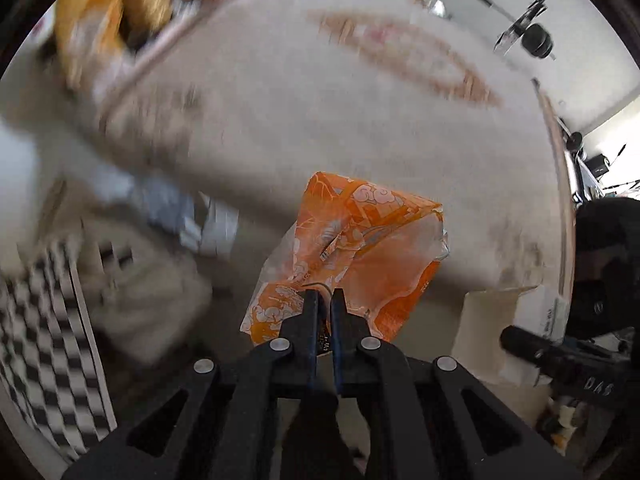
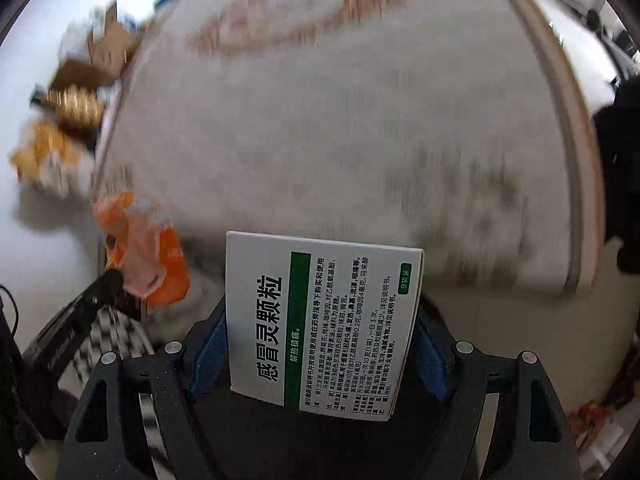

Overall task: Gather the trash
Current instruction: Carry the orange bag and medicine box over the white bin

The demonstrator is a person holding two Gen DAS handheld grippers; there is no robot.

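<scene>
My left gripper [image 1: 325,293] is shut on an orange plastic wrapper [image 1: 356,240] with white cloud prints, held up above a pale rug. The wrapper also shows in the right wrist view [image 2: 144,252], at the left, pinched by the left gripper's black tip. My right gripper [image 2: 322,320] is shut on a white medicine box [image 2: 320,320] with a green stripe and black Chinese print; the box sits flat between the blue finger pads [image 2: 208,344]. The box and the right gripper show at the right of the left wrist view [image 1: 504,328].
A pale rug [image 2: 320,120] with a brown oval pattern fills both views, blurred. More litter lies off its left edge: a gold crumpled piece [image 2: 76,106], cardboard scraps [image 2: 104,50] and an orange-white wrapper [image 2: 48,160]. A black-white checkered board [image 1: 36,340] lies lower left.
</scene>
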